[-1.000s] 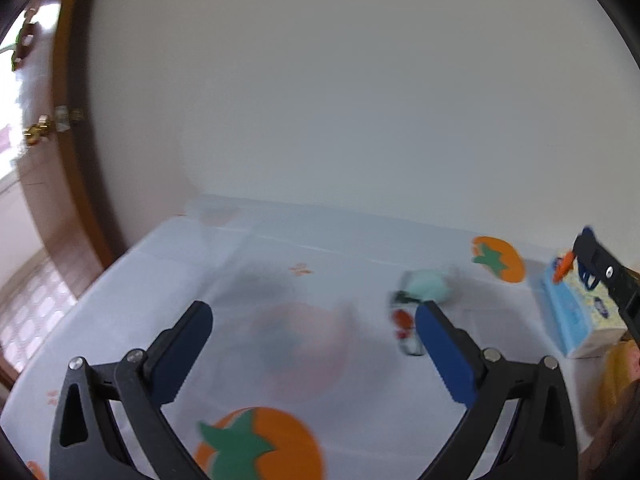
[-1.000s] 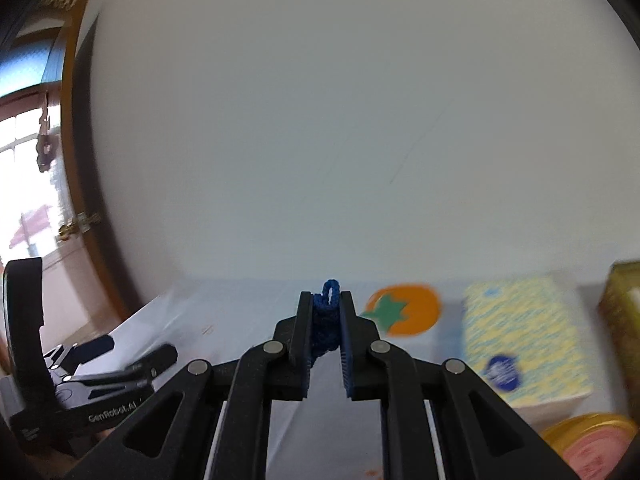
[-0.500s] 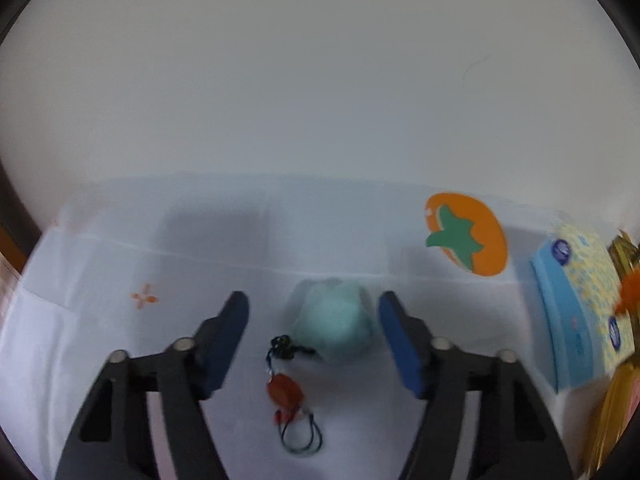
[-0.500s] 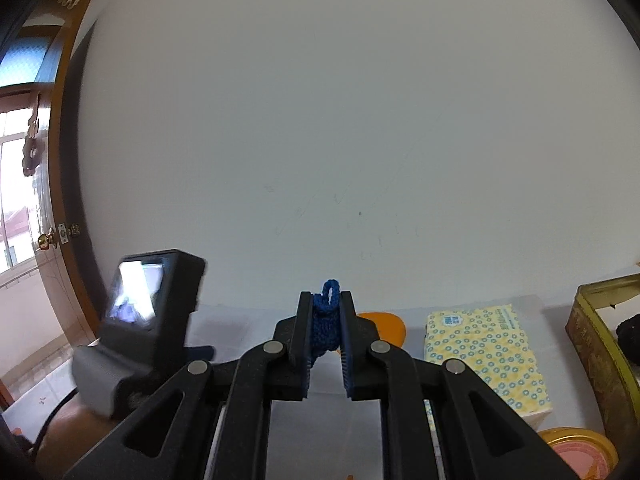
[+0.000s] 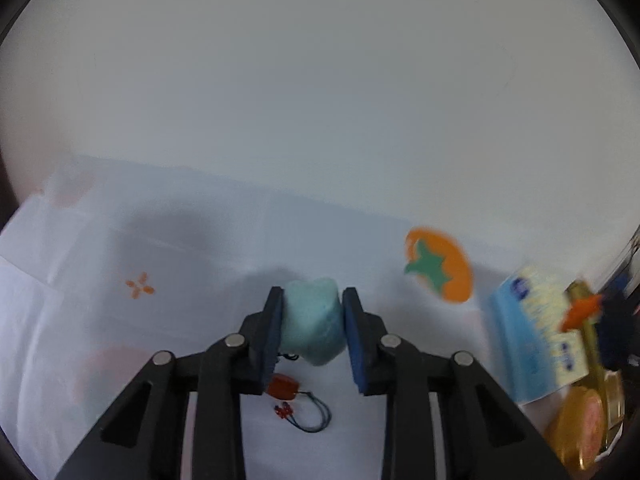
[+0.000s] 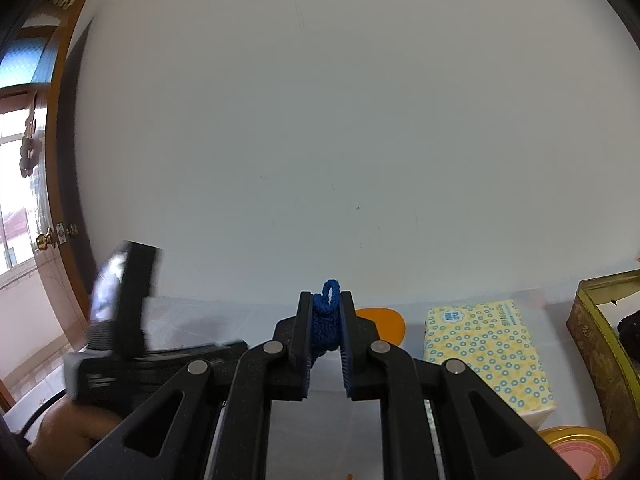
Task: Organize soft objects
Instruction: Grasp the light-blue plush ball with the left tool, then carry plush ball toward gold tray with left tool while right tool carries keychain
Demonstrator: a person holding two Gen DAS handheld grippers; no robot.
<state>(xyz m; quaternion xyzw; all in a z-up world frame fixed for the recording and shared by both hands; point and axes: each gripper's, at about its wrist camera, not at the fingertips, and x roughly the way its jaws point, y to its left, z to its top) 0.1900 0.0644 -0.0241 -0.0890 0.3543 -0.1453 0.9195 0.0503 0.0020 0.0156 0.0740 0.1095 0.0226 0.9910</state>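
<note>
My left gripper is shut on a pale mint-green soft plush that sits on the white tablecloth. The plush's black string trails to a small red tag and a thin cord loop below the fingers. My right gripper is shut on a dark blue knitted object with a small loop on top, held above the table. It also shows at the far right of the left wrist view, with an orange part.
A yellow-and-blue tissue pack lies right of centre, also in the left wrist view. A gold tin box stands at the right edge. A round gold-rimmed lid lies in front. An orange persimmon print marks the cloth.
My left gripper swung right onto the mint plush and closed on it. The right gripper stayed shut on the blue knit, with the left gripper's body coming into its view.
</note>
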